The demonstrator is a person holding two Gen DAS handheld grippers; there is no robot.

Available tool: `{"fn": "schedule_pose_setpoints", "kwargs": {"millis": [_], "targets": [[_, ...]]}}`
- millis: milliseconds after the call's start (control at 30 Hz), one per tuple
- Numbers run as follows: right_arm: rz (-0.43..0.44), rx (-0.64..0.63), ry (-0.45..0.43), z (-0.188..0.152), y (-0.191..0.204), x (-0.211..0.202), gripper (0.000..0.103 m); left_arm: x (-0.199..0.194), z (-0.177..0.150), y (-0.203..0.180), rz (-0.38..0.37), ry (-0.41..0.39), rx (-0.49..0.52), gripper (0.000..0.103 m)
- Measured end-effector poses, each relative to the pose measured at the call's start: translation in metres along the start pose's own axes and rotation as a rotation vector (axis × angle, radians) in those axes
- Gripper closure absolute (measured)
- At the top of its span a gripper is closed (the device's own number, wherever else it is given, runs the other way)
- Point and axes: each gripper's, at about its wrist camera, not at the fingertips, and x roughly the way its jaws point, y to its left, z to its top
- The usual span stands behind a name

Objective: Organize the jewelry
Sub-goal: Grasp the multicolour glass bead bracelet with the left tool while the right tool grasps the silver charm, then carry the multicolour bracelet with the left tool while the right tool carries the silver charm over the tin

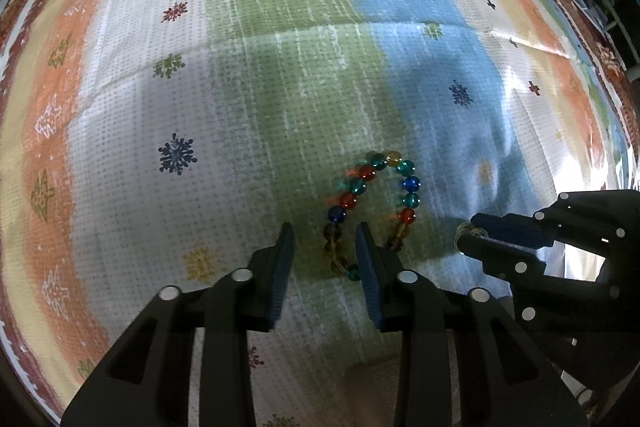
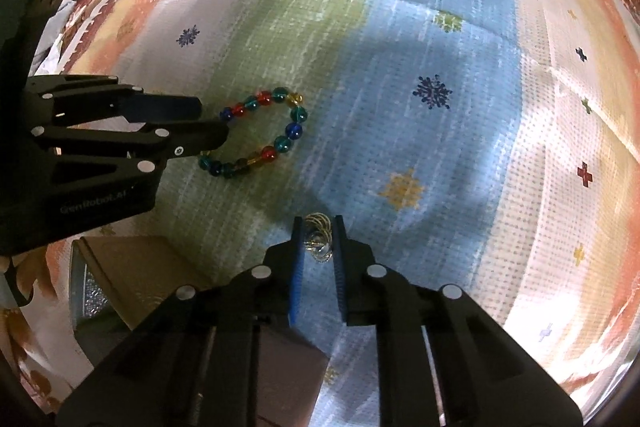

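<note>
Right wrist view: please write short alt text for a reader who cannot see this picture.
The right gripper is closed on a small cluster of thin metal rings lying on a striped, patterned cloth. To its left, the left gripper reaches a bracelet of coloured glass beads, and a cardboard box sits at the lower left.

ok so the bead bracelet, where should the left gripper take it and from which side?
Grip one strand of the bead bracelet, from straight above. It lies flat on the cloth as an open loop, so one finger goes inside the ring and one outside. The left gripper already straddles the near-left arc, its pads not yet pressing. Probably close there; the beads are round and may roll.
</note>
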Motion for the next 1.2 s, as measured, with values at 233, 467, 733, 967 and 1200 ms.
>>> {"fn": "schedule_pose_setpoints", "kwargs": {"millis": [233,467,733,967,1200], "targets": [[-0.001,-0.001,-0.036,-0.003,-0.007,-0.018,0.088,0.002,-0.001,-0.001,0.012,-0.004,0.012,0.094],[-0.011,0.016,-0.07,-0.004,-0.012,-0.03,0.088,-0.008,-0.002,0.0,-0.009,-0.023,0.013,0.094],[-0.006,0.037,-0.098,-0.006,-0.019,-0.039,0.088,-0.043,-0.002,-0.004,-0.086,-0.097,0.011,0.094],[-0.006,0.056,-0.155,-0.009,-0.022,-0.055,0.088,-0.066,-0.007,-0.01,-0.123,-0.148,0.01,0.094],[0.002,0.089,-0.231,-0.016,-0.022,-0.076,0.088,-0.085,-0.011,-0.014,-0.145,-0.194,0.0,0.094]]}}
